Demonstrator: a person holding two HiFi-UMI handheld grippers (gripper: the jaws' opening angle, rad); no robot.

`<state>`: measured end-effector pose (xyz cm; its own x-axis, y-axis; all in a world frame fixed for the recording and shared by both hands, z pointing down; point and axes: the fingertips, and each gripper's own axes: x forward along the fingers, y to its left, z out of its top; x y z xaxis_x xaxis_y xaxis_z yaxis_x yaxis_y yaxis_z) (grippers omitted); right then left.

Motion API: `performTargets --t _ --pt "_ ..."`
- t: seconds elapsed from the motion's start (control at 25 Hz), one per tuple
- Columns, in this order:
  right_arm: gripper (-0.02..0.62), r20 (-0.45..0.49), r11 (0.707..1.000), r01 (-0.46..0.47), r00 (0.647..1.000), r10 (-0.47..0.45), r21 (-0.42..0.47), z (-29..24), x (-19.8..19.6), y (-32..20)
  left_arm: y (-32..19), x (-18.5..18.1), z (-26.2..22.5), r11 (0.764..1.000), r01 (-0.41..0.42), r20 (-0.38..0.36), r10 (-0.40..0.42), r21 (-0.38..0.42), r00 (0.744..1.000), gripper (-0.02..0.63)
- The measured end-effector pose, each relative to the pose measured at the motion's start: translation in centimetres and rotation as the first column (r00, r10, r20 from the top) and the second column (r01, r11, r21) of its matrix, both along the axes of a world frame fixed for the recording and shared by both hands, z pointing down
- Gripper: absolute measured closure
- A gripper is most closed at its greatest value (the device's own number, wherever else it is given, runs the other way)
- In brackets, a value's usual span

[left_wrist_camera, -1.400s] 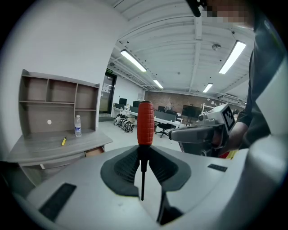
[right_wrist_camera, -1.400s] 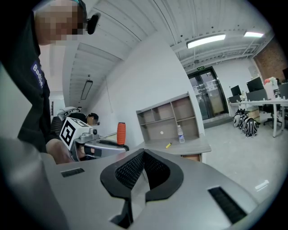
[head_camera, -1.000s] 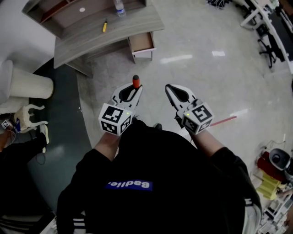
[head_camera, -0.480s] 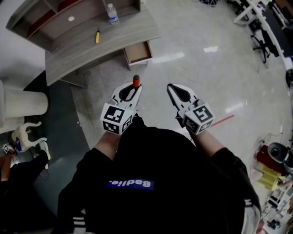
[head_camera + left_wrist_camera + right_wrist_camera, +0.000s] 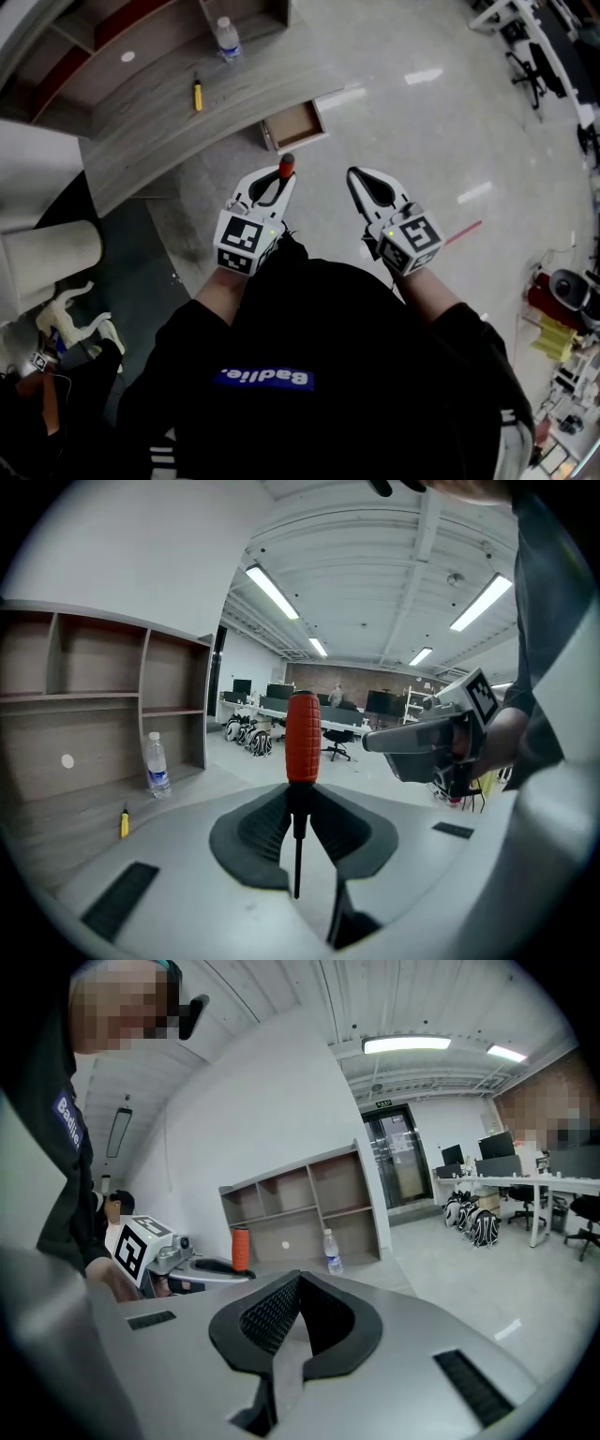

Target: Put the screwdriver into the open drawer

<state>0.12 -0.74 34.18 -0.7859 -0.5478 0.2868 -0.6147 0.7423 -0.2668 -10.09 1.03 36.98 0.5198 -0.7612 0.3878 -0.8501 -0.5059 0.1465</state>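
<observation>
— Between the pads of our left gripper (image 5: 278, 181) we have the screwdriver (image 5: 302, 747) clamped by its thin shaft, red handle up. Our right gripper (image 5: 359, 180) is closed on nothing.
— And the open drawer (image 5: 292, 125)?
— Ahead of us at the desk (image 5: 150, 112) edge, well apart.
— Then we risk the shaft pivoting or slipping in transit, or the tall handle clipping the drawer front.

Both black-sleeved arms were held out forward, grippers side by side. The left gripper (image 5: 280, 180) gripped a screwdriver (image 5: 286, 165) by its shaft (red handle standing beyond the jaws); the right gripper (image 5: 356, 179) had its jaws together, empty.
</observation>
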Motion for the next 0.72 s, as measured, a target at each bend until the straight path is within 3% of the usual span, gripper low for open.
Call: performTargets --t 0.2,0.36,0.72 --pt "0.568 0.019 0.995 -0.089 0.996 0.090 -0.039 -0.1 -2.5 -2.9 -2.5 -2.6 1.1 0.999 -0.045 0.012 0.045 -0.015 0.999 0.545" --pt "0.568 0.007 0.994 -0.100 0.995 0.100 -0.047 0.2 -3.8 -4.1 -4.0 -4.1 1.9 0.999 -0.050 0.014 0.050 -0.022 0.999 0.545" --pt "0.568 -0.006 0.993 -0.103 0.995 0.103 -0.058 1.1 -1.8 -6.9 -6.7 -2.6 3.2 0.998 -0.031 0.018 0.032 -0.051 0.999 0.545"
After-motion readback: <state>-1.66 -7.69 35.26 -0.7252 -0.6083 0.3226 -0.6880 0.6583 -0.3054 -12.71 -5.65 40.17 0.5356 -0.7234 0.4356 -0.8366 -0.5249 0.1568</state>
